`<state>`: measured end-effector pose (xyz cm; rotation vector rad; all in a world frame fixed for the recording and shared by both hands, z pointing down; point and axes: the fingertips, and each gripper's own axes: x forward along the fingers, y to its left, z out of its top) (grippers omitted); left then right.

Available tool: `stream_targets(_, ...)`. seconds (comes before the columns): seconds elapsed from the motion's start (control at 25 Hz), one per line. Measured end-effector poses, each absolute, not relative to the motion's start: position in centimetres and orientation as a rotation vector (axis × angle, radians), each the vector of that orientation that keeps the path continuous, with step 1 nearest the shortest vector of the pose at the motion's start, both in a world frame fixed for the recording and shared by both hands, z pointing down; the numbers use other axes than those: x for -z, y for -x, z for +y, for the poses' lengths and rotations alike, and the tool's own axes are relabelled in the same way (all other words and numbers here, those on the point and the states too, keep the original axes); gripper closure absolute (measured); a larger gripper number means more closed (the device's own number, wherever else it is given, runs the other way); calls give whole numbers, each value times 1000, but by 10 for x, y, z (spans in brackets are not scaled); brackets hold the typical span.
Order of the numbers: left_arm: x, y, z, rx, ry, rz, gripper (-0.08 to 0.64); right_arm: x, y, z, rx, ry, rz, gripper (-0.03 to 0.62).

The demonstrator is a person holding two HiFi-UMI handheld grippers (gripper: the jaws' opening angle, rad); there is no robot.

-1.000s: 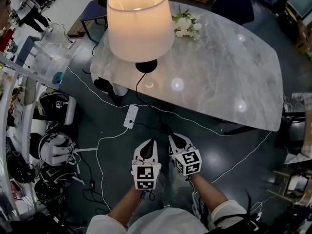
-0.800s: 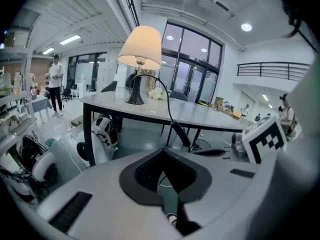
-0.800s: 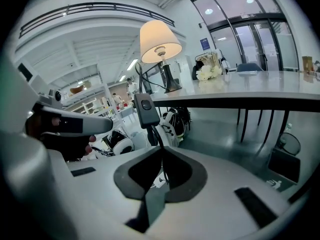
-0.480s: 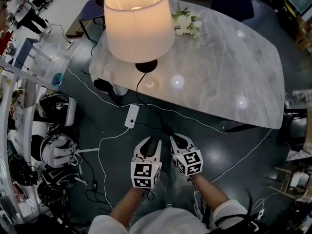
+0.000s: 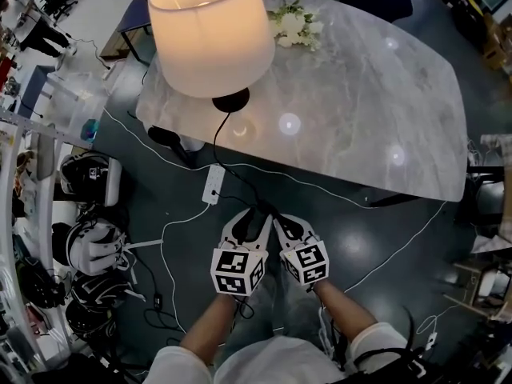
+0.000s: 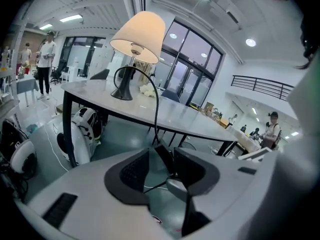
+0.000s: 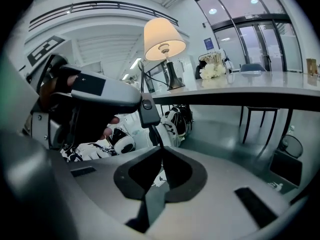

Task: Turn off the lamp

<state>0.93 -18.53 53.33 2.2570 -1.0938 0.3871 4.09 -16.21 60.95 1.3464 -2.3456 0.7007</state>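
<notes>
Two hand-held grippers work the cord of a lit table lamp (image 5: 212, 34) with a cream fabric shade. It stands on a round black base near the left end of a grey marble-topped table (image 5: 360, 94). The lamp's black power cord (image 5: 216, 138) drops over the table edge and runs to a black in-line switch (image 7: 146, 108), held up off the floor in front of the person and well apart from the table.

The right gripper (image 5: 286, 229), its jaws pressed together, pinches the black power cord just below the switch. The left gripper (image 5: 246, 224) has just been opening its jaws. They stand spread with the switch body between them, the pads not pressing on it.

The switch looks like a small, light, rigid plastic block with smooth faces, likely to twist or slip. The limp cord gives it no support, so the pinch below it probably has to steady it. The best hold appears to be across the two flat faces, with one pad over the button. A hard tug on the cord could drag the top-heavy lamp.
</notes>
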Motion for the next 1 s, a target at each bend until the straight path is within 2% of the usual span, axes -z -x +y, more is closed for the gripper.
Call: stream_targets(1.0,-544,-30,-201,-422,-2203,-1054,426,-620,-54,-159,-688,-1292,-2351,583)
